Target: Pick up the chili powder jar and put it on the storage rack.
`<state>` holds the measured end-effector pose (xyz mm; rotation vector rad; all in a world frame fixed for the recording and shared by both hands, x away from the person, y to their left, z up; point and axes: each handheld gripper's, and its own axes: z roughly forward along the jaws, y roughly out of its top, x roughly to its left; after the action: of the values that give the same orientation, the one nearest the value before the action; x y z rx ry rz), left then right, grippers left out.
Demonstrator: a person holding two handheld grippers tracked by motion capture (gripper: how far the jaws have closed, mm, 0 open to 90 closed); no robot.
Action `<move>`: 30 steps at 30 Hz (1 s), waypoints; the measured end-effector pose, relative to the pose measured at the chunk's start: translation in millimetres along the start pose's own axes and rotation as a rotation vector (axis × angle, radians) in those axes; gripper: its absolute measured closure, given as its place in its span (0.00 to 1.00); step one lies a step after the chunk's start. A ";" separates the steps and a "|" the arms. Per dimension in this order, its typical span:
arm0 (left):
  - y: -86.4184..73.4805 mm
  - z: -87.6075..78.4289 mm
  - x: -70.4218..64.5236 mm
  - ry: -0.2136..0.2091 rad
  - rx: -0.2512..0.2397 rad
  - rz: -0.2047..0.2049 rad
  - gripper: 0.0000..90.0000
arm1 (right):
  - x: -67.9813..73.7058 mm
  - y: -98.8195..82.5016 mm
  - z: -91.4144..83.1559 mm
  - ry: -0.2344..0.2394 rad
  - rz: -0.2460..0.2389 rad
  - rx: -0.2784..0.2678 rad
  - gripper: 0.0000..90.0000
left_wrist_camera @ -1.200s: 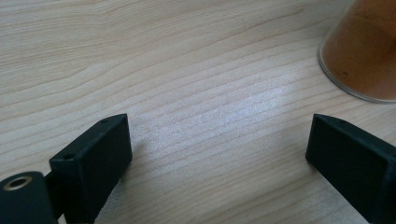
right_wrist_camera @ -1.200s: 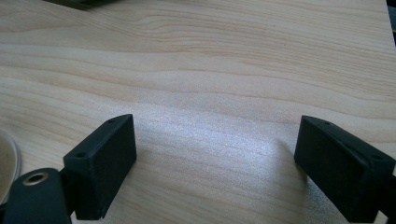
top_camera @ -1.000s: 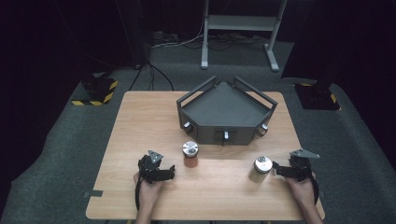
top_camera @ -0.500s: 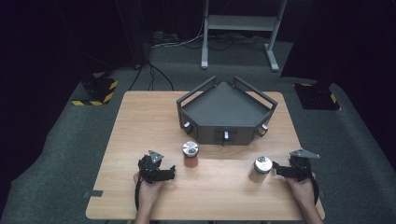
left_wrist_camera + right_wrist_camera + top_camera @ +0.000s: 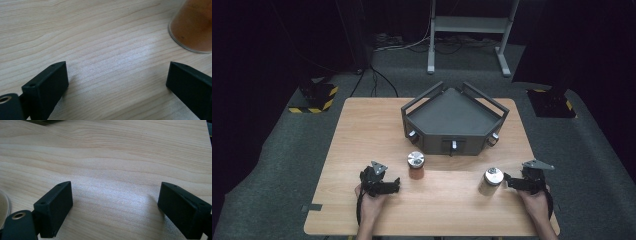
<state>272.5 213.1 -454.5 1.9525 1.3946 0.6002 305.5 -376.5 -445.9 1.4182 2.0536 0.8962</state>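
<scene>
Jars (image 5: 415, 165) number two, grippers (image 5: 394, 186) two, rack (image 5: 454, 120) one.

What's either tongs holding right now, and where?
Nothing. Left tongs and right tongs are open over bare table, each beside a jar.

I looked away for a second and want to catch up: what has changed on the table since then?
The left gripper has just been opening its jaws, with nothing between them. Both jars, the orange one and the pale one, the grey tray and the right gripper stayed put.
</scene>
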 end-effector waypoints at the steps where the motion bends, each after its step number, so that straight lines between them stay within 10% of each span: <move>1: 0.0 0.0 0.0 0.000 0.000 0.000 0.05 | 0.0 0.0 0.0 0.000 0.000 0.000 0.14; 30: -2.2 -7.2 -8.6 -0.115 -0.050 0.072 0.04 | 0.7 0.0 0.0 -0.003 0.003 0.000 0.14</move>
<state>263.3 207.3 -451.2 1.9715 1.2324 0.5412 305.2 -375.8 -445.9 1.4228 2.0498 0.8945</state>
